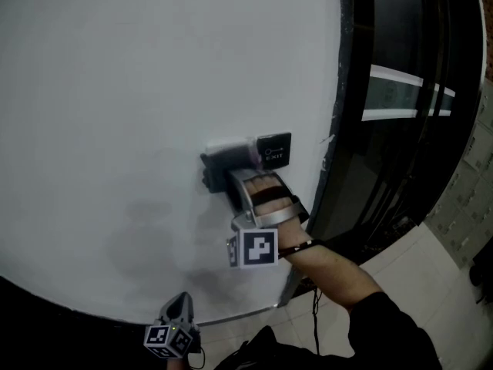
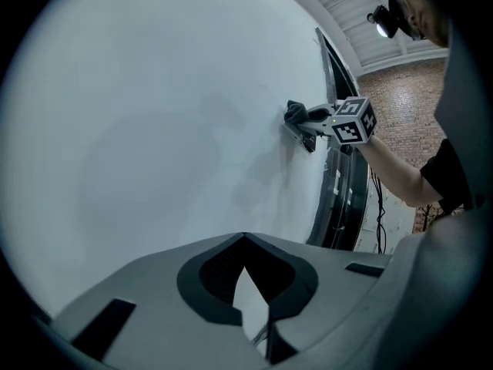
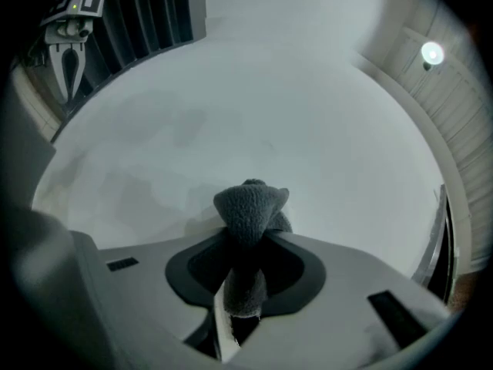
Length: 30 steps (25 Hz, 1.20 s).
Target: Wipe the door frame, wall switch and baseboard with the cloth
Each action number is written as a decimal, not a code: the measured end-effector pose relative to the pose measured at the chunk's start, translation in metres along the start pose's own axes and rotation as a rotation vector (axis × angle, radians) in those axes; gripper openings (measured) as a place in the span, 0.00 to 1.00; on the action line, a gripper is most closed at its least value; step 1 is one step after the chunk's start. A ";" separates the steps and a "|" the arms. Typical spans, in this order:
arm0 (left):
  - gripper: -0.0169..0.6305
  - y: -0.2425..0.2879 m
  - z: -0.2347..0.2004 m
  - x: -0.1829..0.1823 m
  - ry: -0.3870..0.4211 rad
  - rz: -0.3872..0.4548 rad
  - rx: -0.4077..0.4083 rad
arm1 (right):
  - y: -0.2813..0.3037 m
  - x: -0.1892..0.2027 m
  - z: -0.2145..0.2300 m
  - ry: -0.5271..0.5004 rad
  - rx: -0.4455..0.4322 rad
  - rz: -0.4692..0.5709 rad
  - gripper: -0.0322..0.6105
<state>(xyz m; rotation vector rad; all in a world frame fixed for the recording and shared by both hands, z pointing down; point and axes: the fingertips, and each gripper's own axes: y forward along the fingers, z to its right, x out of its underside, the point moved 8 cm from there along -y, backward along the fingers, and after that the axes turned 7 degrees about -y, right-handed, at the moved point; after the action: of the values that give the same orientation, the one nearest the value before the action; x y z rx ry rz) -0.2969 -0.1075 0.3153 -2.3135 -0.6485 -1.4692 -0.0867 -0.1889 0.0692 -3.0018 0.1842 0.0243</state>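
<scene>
The right gripper's (image 3: 245, 233) jaws were clamped on the grey cloth (image 3: 250, 203). Its folded length ran along them, nose pressed to the wall (image 1: 115, 91) just left of the wall switch (image 1: 274, 150) (dark door frame (image 1: 344, 129) near on the right, bare wall leftward). The left gripper (image 2: 248, 245) hung low, jaws together, empty.

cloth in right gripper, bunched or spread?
Bunched. The cloth stands as a folded wad pinched in the right gripper, rounded end toward the wall.

A plain white wall (image 1: 139, 91) fills most of the scene. A dark glass door (image 1: 400, 91) stands at its right, above a pale tiled floor (image 1: 431, 284). A brick wall (image 2: 400, 99) lies beyond, and one ceiling lamp (image 3: 432, 53) glows.
</scene>
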 end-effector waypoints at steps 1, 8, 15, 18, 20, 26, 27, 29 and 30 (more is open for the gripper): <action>0.01 0.000 0.001 0.000 0.000 0.000 -0.002 | 0.000 0.000 -0.001 0.004 -0.006 0.003 0.20; 0.01 0.002 0.006 0.003 0.009 -0.011 -0.009 | -0.001 0.002 -0.012 0.025 -0.038 0.026 0.20; 0.01 0.009 0.009 0.008 0.018 -0.014 -0.014 | 0.001 0.006 -0.022 0.038 -0.058 0.044 0.20; 0.01 0.011 0.011 0.010 0.007 -0.011 -0.007 | 0.001 0.008 -0.027 0.045 -0.087 0.056 0.20; 0.01 0.010 0.013 0.011 0.006 -0.013 -0.006 | -0.001 0.009 -0.031 0.041 -0.098 0.069 0.20; 0.01 0.018 0.018 0.018 0.015 -0.050 0.007 | -0.029 0.030 -0.019 -0.011 0.002 0.088 0.20; 0.01 0.020 0.021 0.018 0.017 -0.052 0.017 | -0.033 0.036 -0.010 -0.009 0.034 0.083 0.20; 0.01 0.025 0.027 0.016 0.020 -0.056 0.038 | -0.039 0.050 0.014 -0.007 0.109 0.057 0.20; 0.01 0.028 0.030 0.016 0.021 -0.057 0.048 | -0.040 0.059 0.025 -0.004 0.143 0.035 0.20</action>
<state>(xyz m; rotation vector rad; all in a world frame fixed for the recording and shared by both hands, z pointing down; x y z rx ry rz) -0.2534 -0.1127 0.3162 -2.2577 -0.7417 -1.4851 -0.0235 -0.1532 0.0480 -2.8554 0.2286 0.0191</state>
